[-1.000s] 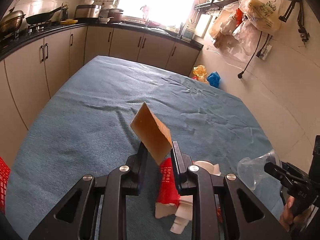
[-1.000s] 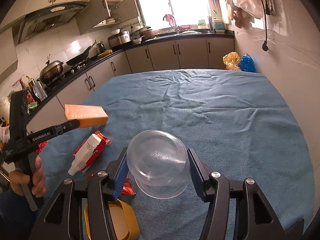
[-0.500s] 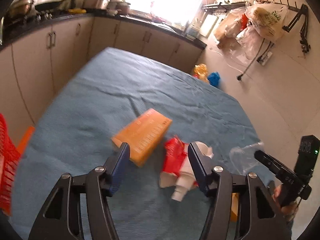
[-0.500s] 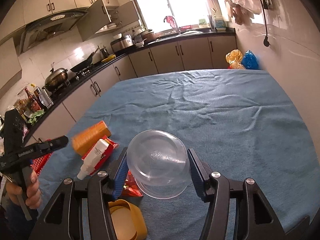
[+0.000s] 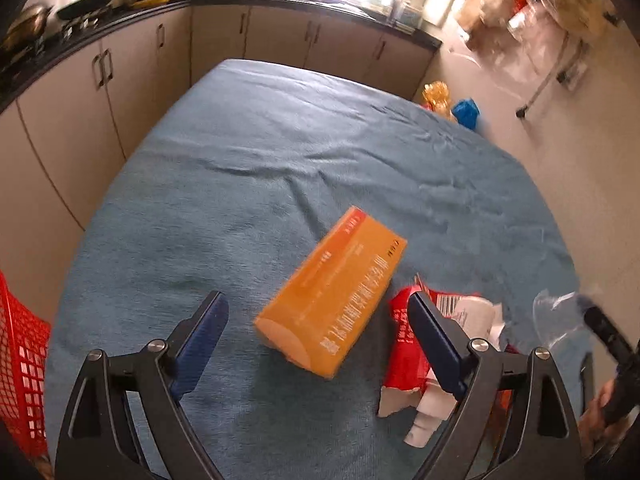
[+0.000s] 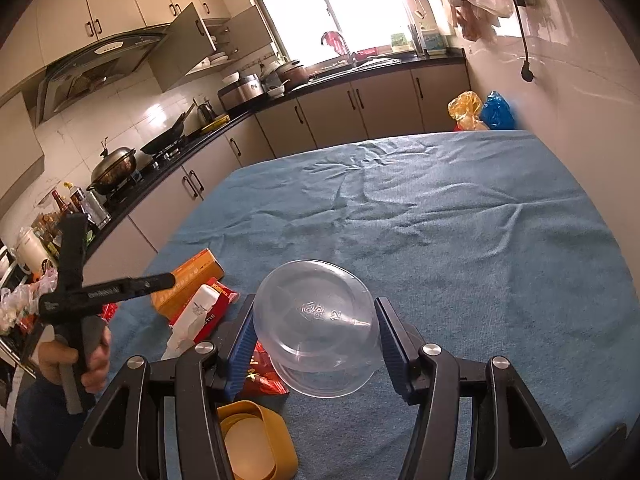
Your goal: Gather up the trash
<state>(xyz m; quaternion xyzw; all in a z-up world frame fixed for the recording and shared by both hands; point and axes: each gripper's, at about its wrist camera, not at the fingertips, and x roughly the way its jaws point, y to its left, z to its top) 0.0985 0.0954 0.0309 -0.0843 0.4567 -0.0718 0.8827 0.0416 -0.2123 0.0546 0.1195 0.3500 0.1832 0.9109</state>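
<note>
- My left gripper (image 5: 316, 322): jaws opening, already wide. The orange box (image 5: 334, 294) sits between them, but neither pad touches it.
- The box is tilted, one end toward the camera; whether it rests flat on the blue cloth (image 5: 280, 168) of the bench I can't tell. From the right wrist view it lies at the bench's left edge, just beside the red packet (image 6: 218, 300).
- My right gripper (image 6: 314, 340): jaws pinching the clear plastic bowl (image 6: 316, 328), pads pressed on both of its sides, bowl on its side with the base facing the camera.
- Remaining trash is clustered near me: a white bottle (image 6: 196, 316) lies on the red packet, a red wrapper (image 6: 264, 380) is behind the bowl, and a yellow container (image 6: 256, 440) is at the near edge.
- Red mesh basket (image 5: 20, 364) at the far left of the left wrist view, off the bench edge.
- A hand (image 6: 76, 364) holds the left gripper's handle.
</note>
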